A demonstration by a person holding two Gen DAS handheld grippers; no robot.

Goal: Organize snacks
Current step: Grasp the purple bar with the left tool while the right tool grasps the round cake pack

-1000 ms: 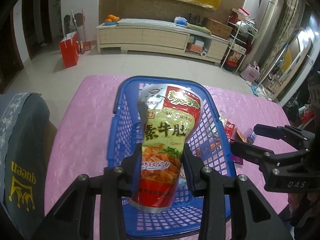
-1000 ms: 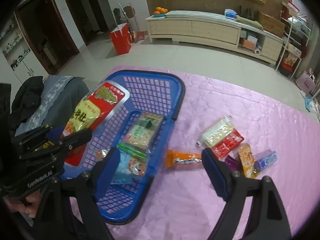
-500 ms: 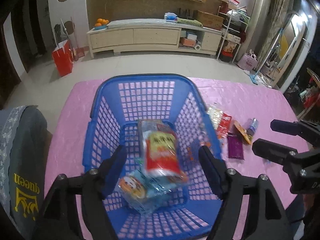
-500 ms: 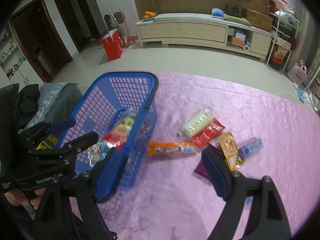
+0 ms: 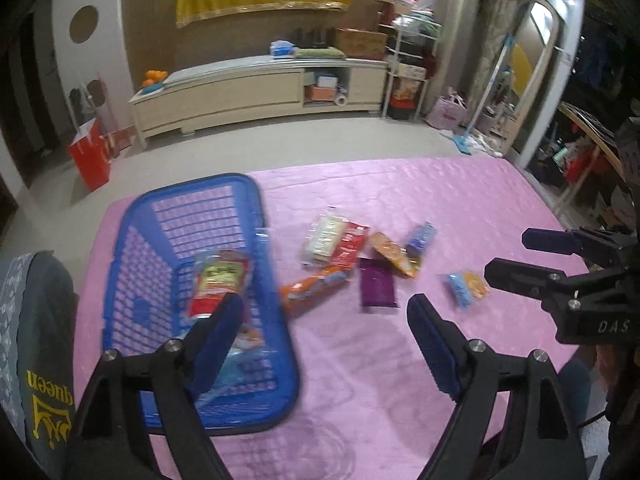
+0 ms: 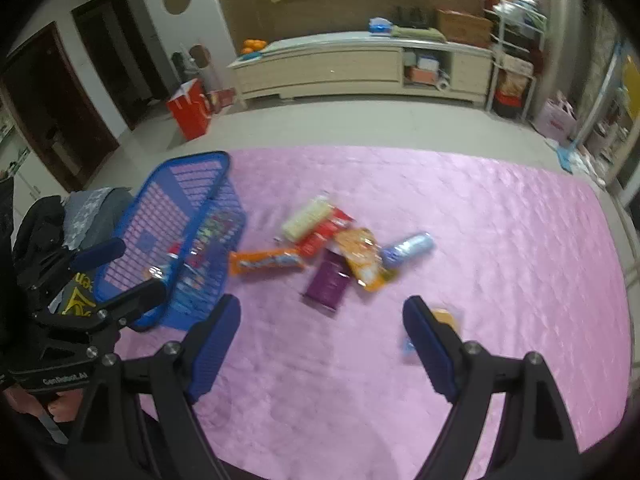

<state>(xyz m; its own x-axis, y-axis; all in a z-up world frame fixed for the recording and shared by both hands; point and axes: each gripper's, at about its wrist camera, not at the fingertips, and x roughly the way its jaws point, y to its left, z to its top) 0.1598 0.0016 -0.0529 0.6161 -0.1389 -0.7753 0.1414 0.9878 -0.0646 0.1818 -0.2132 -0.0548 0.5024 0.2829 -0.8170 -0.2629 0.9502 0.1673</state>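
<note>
Snacks (image 6: 340,256) lie beside blue basket (image 5: 240,188); both tongs (image 5: 324,328) (image 6: 322,330) gape empty.

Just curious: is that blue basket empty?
No. The blue plastic mesh basket already holds a red-and-yellow snack bag and other packets.

Left gripper (image 5: 325,334) spread empty, blue basket (image 5: 276,344) holding red-yellow packet (image 5: 218,280), loose snacks (image 5: 360,260) on pink cloth (image 5: 460,200)

Both tools are spread wide with nothing between their fingers. The left tool (image 5: 326,344) hovers level beside the right tool (image 6: 322,344).
</note>
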